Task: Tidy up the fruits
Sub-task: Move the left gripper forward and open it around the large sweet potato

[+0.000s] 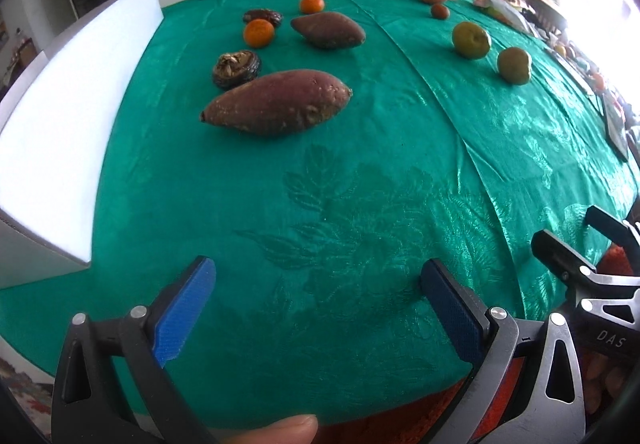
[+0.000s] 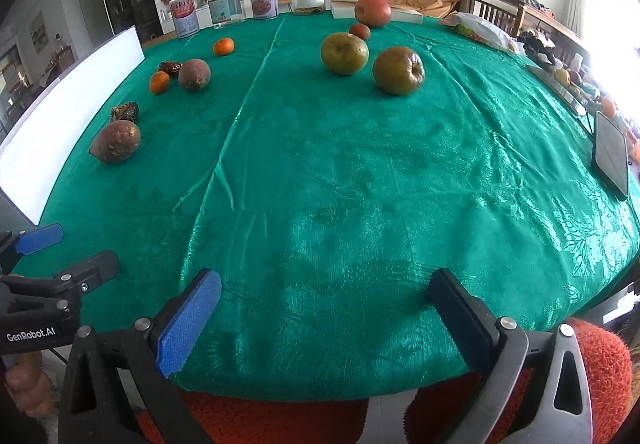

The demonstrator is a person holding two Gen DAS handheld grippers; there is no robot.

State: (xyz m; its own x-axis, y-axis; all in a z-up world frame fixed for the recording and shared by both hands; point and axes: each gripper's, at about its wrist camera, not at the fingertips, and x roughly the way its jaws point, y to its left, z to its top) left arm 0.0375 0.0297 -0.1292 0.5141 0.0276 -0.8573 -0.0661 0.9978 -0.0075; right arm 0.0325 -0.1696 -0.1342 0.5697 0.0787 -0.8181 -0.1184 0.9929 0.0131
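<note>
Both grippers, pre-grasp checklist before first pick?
1. Left gripper open, empty: ok.
2. Right gripper open, empty: ok.
3. Nearest sweet potato unobstructed from the near side: ok.
4. Two green-brown apples apart from each other: ok.
5. Green tablecloth flat along approach: not ok, a crease runs down its middle.
6. Destination container for fruits: cannot tell.
</note>
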